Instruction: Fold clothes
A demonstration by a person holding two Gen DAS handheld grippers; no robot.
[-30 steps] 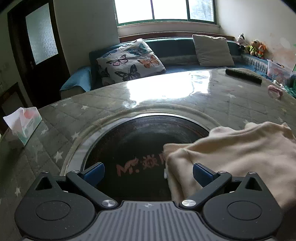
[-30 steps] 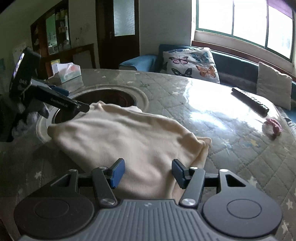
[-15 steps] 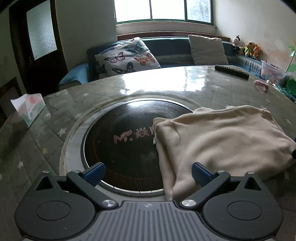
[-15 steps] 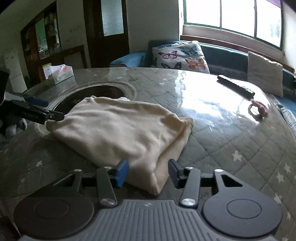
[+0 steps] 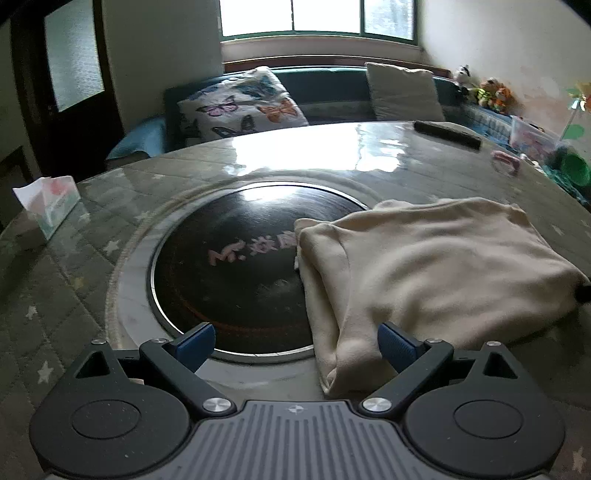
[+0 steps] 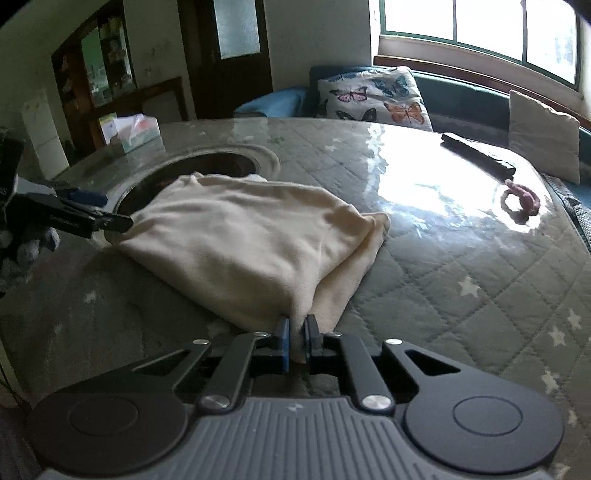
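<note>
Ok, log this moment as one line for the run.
task: fold clothes | left gripper: open, near cream garment corner | right gripper: shut on garment corner | garment: on table

- The round table (image 5: 122,206) has a quilted, star-patterned cover under a glossy sheet, with a dark round plate (image 5: 236,266) sunk in its middle.
- A tissue box (image 5: 51,206) stands near the table's left edge.
- A black remote (image 6: 478,154) and a pink ring (image 6: 521,199) lie toward the table's far side.
- Beyond the table, a butterfly cushion (image 5: 240,105) leans on the sofa (image 5: 332,83) under the window (image 5: 317,16).
</note>
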